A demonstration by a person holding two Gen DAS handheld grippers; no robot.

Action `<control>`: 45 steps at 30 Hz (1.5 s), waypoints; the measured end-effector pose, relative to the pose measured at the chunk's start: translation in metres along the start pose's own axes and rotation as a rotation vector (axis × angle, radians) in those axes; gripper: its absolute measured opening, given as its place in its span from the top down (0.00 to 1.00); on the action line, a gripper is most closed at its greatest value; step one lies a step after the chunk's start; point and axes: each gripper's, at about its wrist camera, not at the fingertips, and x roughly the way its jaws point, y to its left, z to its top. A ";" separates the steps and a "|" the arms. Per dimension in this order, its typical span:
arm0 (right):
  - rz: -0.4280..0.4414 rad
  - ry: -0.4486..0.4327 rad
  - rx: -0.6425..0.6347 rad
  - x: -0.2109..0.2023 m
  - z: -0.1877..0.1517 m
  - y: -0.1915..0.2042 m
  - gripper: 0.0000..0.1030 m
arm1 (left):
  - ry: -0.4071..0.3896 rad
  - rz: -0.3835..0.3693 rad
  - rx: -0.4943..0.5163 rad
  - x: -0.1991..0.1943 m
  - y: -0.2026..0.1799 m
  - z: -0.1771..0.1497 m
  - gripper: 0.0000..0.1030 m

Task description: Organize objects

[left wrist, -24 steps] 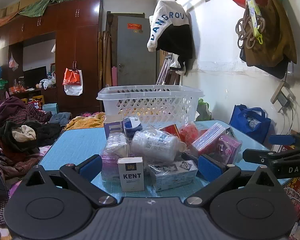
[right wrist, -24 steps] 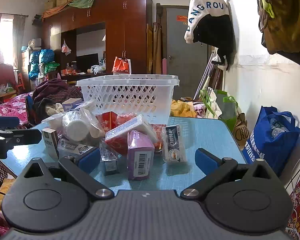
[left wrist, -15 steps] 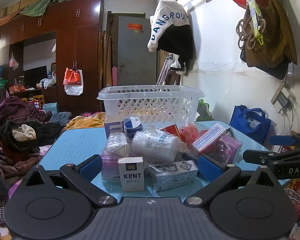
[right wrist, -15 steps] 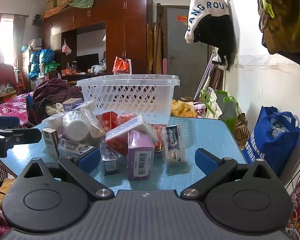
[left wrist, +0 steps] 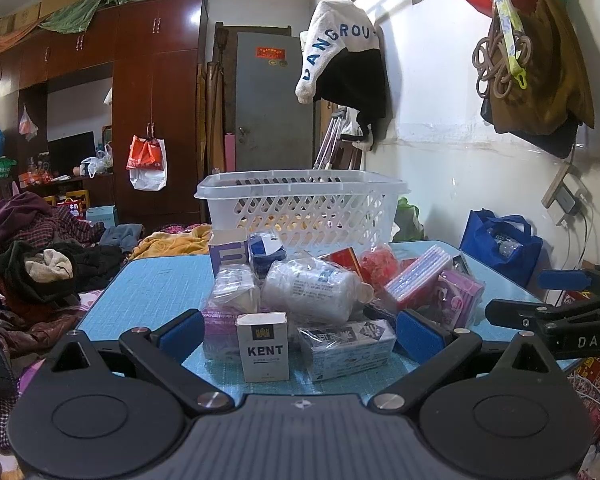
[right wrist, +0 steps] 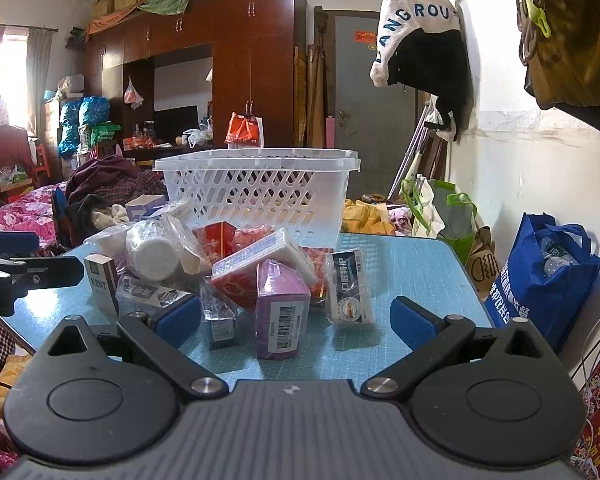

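**Left wrist and right wrist views: both tongs wide open before the pile**

Left wrist view, nearest first: the left tongs (left wrist: 300,330) stand spread wide and empty at the near edge of the blue bench (left wrist: 152,288). Just past them a KENT carton (left wrist: 263,347) stands upright beside a wrapped blue-and-white box (left wrist: 346,342). Behind these a wrapped white bottle (left wrist: 310,290) lies on its side in the heap. Bare bench shows to the left of the pile — open room along that edge.

In the right wrist view the right tongs (right wrist: 296,320) are likewise spread and hold nothing, with a purple barcoded box (right wrist: 283,316) upright between the pads but untouched. Bare surface runs to the right-hand edge. Farthest, the white basket (right wrist: 256,196) sits at the far edge — the pile blocks the straight way to it.
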 end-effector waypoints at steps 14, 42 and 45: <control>0.004 0.000 -0.006 0.000 -0.001 0.002 0.00 | -0.002 0.002 -0.006 0.001 0.000 0.000 0.00; 0.004 -0.003 -0.008 -0.001 0.000 0.002 0.00 | -0.002 0.000 -0.002 0.001 0.002 -0.002 0.00; 0.005 -0.004 -0.008 -0.001 0.000 0.001 0.00 | -0.006 -0.019 -0.007 0.001 0.002 -0.001 0.00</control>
